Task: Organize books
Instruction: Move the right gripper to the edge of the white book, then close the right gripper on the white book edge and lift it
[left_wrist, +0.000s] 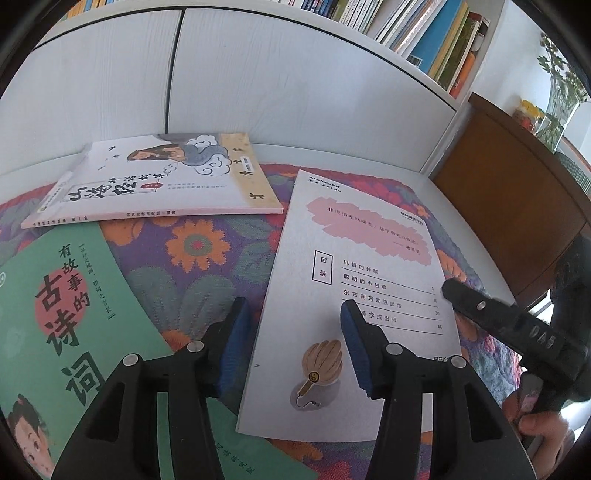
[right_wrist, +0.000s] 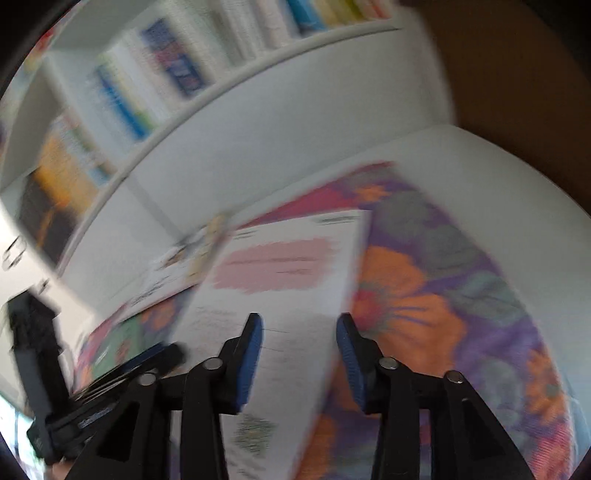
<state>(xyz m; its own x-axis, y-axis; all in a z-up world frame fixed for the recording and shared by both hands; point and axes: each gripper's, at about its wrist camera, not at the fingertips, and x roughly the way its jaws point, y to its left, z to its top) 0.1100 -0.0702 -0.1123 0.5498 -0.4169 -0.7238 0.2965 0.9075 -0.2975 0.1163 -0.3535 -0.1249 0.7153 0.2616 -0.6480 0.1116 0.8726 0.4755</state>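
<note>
Grey booklet (left_wrist: 354, 295) lies mid-frame on the floral cloth (left_wrist: 192, 266), a green book (left_wrist: 62, 332) at lower left, a white book (left_wrist: 159, 181) at upper left. Left gripper (left_wrist: 291, 347) is open above the booklet's left edge. Right gripper (right_wrist: 299, 358), blurred, is open over the booklet's right edge.

1. A floral woven cloth (left_wrist: 207, 258) covers the white tabletop (left_wrist: 461, 206), and three books lie flat on it.
2. The green poetry book (left_wrist: 55, 332) lies near left; the white illustrated paperback (left_wrist: 155, 181) lies far left, just behind it.
3. The pale grey contents-page booklet (left_wrist: 369, 266) lies right of both, apart from them.
4. White cabinet doors (left_wrist: 258, 81) stand behind the table, with a row of shelved books (left_wrist: 424, 33) above.
5. A brown wooden panel (left_wrist: 509, 192) stands at far right.
6. In the blurred right wrist view the booklet (right_wrist: 288, 288) seems to lie left of bare cloth (right_wrist: 443, 295).
</note>
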